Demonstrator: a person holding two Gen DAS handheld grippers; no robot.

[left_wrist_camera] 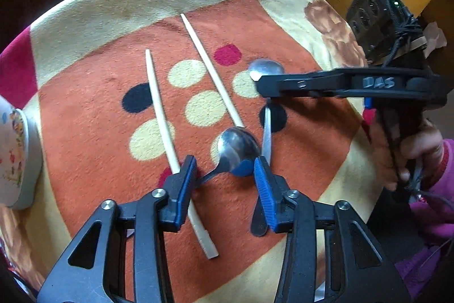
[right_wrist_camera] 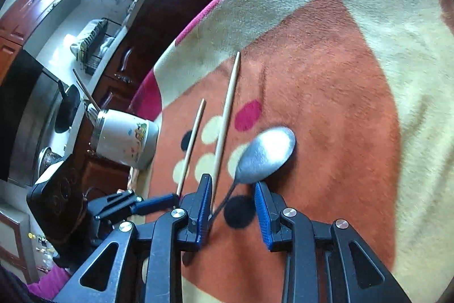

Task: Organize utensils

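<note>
Both grippers are spread wide with nothing held. Left gripper sits low center, straddling the near spoon on the blanket. Right gripper hovers over the far spoon. 2 chopsticks lie mid-frame, and the cup sits at the left.

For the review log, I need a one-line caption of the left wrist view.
Open left hand-held gripper poised over a spoon on the patterned cloth, beside two chopsticks.
</note>
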